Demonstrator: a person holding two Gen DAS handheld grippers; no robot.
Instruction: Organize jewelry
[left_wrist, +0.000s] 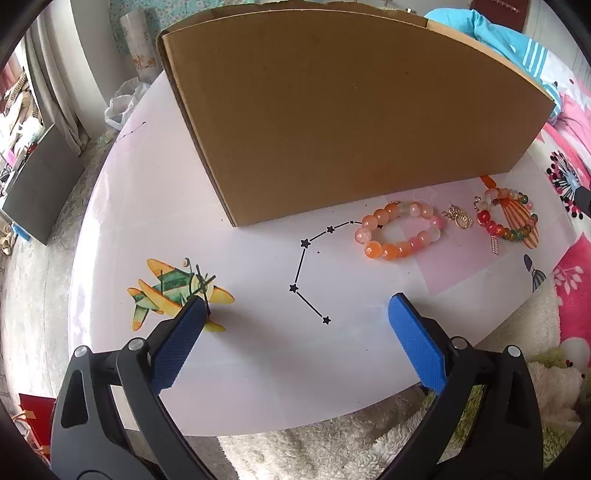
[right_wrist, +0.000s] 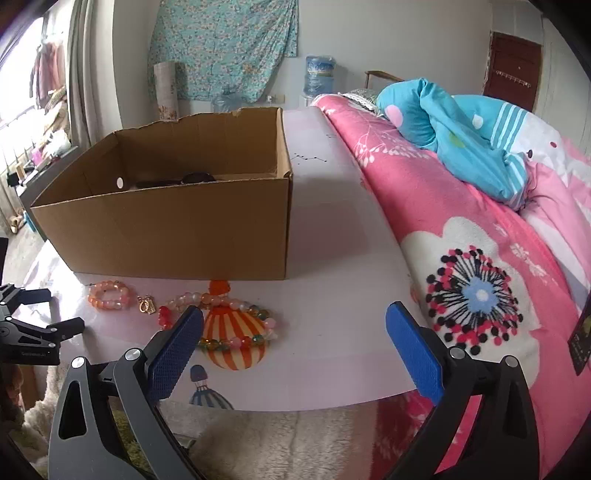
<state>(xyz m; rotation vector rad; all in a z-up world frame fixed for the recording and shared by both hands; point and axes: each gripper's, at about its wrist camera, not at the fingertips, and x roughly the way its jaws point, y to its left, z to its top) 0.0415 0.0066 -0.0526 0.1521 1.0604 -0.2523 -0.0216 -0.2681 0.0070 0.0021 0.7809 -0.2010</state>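
An orange and pink bead bracelet (left_wrist: 399, 230) lies on the white table (left_wrist: 258, 354) in front of a brown cardboard box (left_wrist: 332, 122). To its right are a small gold charm (left_wrist: 460, 218) and a bracelet of mixed coloured beads (left_wrist: 508, 214). My left gripper (left_wrist: 295, 310) hovers open over the table, short of the jewelry, with nothing between its blue pads. In the right wrist view the same orange bracelet (right_wrist: 109, 294), gold charm (right_wrist: 146, 304) and mixed bracelet (right_wrist: 221, 321) lie ahead of the open box (right_wrist: 166, 221). My right gripper (right_wrist: 293, 317) is open and empty, just right of the mixed bracelet.
Printed pictures mark the table: a plane (left_wrist: 173, 291), a star line (left_wrist: 314, 273), a striped balloon (right_wrist: 232, 339). A pink flowered bedspread (right_wrist: 480, 258) borders the table on the right, fluffy rug (left_wrist: 332, 443) below. Dark items lie inside the box (right_wrist: 184, 180). The left gripper's body (right_wrist: 33, 325) shows at the left edge.
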